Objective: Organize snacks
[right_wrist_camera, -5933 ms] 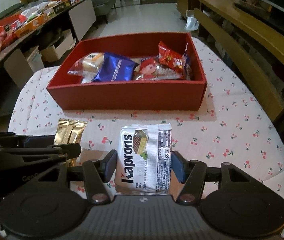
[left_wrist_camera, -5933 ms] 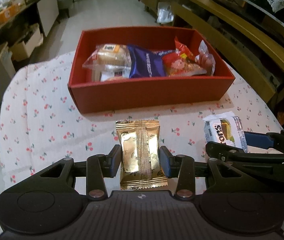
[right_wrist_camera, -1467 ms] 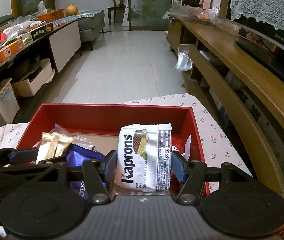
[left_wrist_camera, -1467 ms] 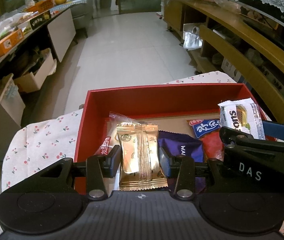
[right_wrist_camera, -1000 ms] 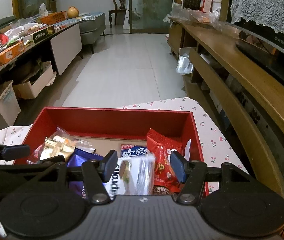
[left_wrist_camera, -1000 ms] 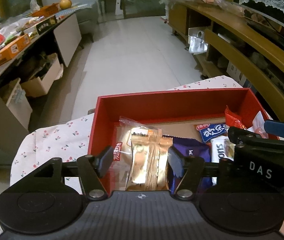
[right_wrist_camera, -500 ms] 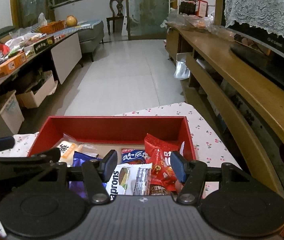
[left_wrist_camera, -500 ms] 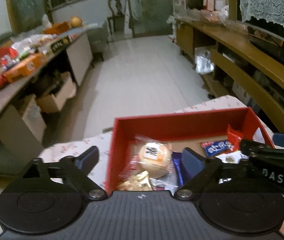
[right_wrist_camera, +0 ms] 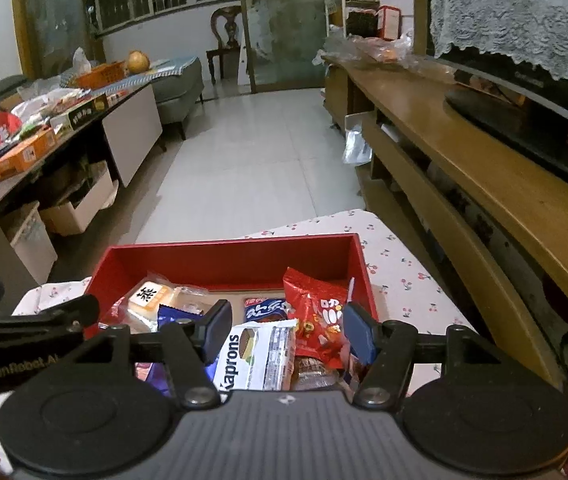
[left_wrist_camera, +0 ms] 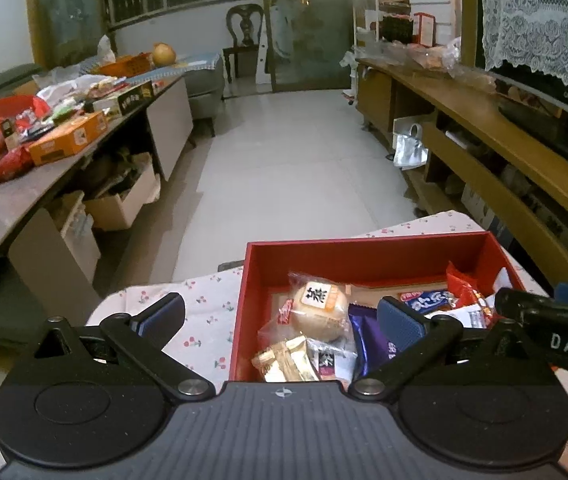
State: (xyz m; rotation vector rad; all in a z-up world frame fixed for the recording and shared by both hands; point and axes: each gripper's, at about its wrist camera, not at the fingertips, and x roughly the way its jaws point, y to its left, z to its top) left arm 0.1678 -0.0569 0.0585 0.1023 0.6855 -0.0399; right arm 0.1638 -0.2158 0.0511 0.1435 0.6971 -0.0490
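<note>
We read "Kaprons" on the white wafer pack (right_wrist_camera: 262, 354) lying in the red box (right_wrist_camera: 228, 260), a black Chinese character on the round bun's (left_wrist_camera: 317, 312) label, and "DAS" on the neighbouring tool's arm. Our left gripper (left_wrist_camera: 282, 314) tilts down over the box's left part; its jaws have just been opening and stand wide, gripping nothing, the crinkled gold packet (left_wrist_camera: 285, 360) lying below. Our right gripper (right_wrist_camera: 287, 330) angles down likewise, jaws also just parting, clear of the wafer pack. The box sits on a cherry-print cloth (right_wrist_camera: 399, 268).
</note>
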